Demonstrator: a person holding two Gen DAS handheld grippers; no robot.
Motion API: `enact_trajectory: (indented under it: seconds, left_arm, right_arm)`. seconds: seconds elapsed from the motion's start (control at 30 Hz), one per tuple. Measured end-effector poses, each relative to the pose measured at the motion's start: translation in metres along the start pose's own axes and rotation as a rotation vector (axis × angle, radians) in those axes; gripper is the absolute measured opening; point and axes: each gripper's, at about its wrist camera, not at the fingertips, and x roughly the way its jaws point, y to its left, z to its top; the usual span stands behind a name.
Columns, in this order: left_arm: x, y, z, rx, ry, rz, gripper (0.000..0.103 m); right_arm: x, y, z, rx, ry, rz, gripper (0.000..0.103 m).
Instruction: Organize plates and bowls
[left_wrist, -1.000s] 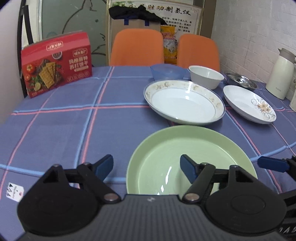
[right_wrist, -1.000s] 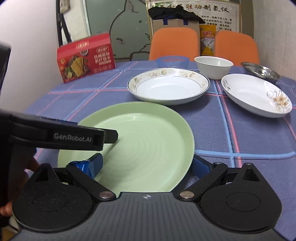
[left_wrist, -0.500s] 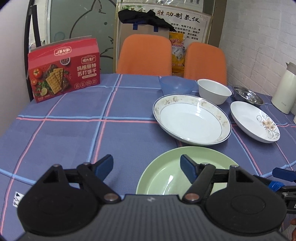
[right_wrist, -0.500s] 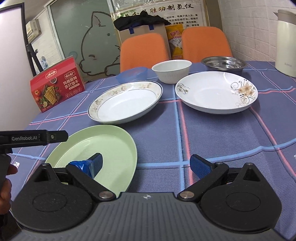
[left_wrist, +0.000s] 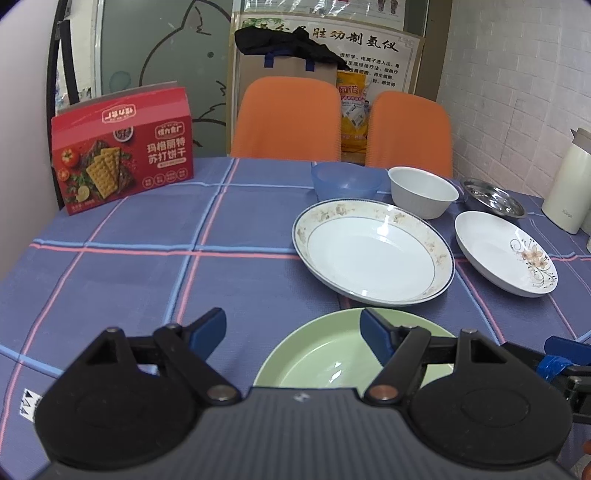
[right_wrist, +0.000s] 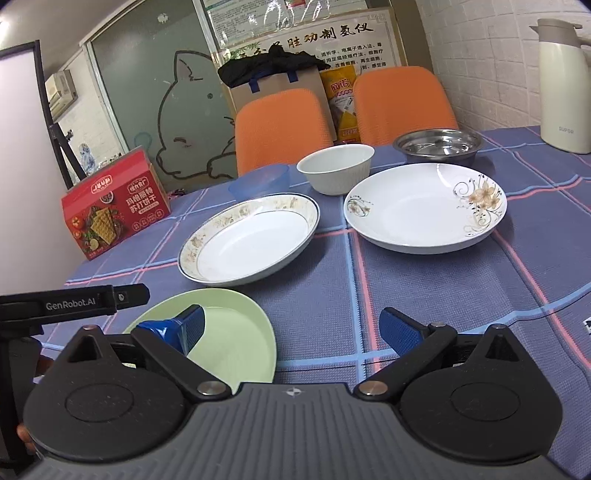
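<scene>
A green plate (left_wrist: 332, 354) lies on the checked tablecloth near the front edge; it also shows in the right wrist view (right_wrist: 229, 332). Behind it lie a gold-rimmed white plate (left_wrist: 373, 251) (right_wrist: 251, 240) and a white flower-patterned plate (left_wrist: 506, 253) (right_wrist: 424, 206). Further back stand a blue bowl (left_wrist: 345, 181) (right_wrist: 258, 181), a white bowl (left_wrist: 423, 192) (right_wrist: 336, 166) and a steel bowl (left_wrist: 493, 197) (right_wrist: 439, 144). My left gripper (left_wrist: 291, 328) is open and empty above the green plate's left edge. My right gripper (right_wrist: 291, 328) is open and empty just right of the green plate.
A red cracker box (left_wrist: 122, 147) stands at the back left of the table. A cream thermos (right_wrist: 561, 85) stands at the back right. Two orange chairs (left_wrist: 288, 118) are behind the table. The tablecloth (left_wrist: 129, 266) is bare at the left.
Both grippers have drawn back and up from the green plate, which now looks smaller and lower. The right gripper has swung right, off the plate. Both stay open.
</scene>
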Motion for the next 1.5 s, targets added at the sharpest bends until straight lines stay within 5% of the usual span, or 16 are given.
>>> enact_trajectory:
  seconds: [0.57, 1.03, 1.5]
  left_arm:
    - [0.022, 0.007, 0.02, -0.007, 0.001, 0.029, 0.073]
    - [0.106, 0.023, 0.075, -0.014, 0.096, -0.014, 0.073]
    - [0.147, 0.003, 0.08, 0.089, 0.145, -0.01, 0.073]
  right_arm:
    - [0.033, -0.005, 0.037, -0.031, 0.033, -0.054, 0.089]
    - [0.092, 0.005, 0.066, -0.096, 0.125, 0.004, 0.089]
    - [0.134, 0.013, 0.074, -0.147, 0.195, -0.002, 0.089]
